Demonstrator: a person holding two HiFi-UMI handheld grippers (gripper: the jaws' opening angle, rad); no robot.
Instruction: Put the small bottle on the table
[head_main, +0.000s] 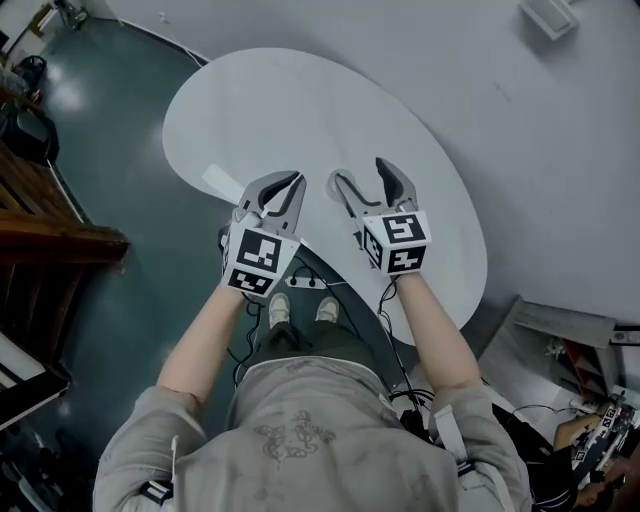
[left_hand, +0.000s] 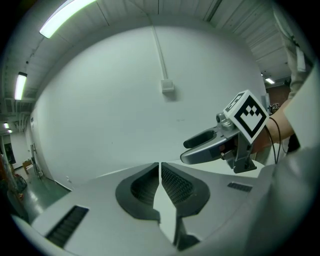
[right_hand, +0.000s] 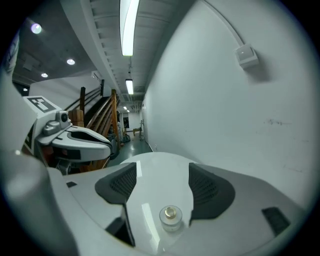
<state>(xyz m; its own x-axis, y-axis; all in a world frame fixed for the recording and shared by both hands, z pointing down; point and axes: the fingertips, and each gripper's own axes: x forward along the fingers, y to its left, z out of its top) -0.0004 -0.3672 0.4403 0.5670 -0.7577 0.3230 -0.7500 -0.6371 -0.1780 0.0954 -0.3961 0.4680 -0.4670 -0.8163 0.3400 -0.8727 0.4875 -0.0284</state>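
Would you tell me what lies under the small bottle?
The white table; the small bottle stands upright on it between the right gripper's open jaws. Its base covers the spot.

Light is bright and even on my feeds. A ceiling tube burns white high above the right jaws; a second tube glows up-left of the left jaws. The surface shows a pale glare streak between the right jaws. Shadows are soft. Both gripper views bow strongly and blacken at the corners; focus looks sharp.
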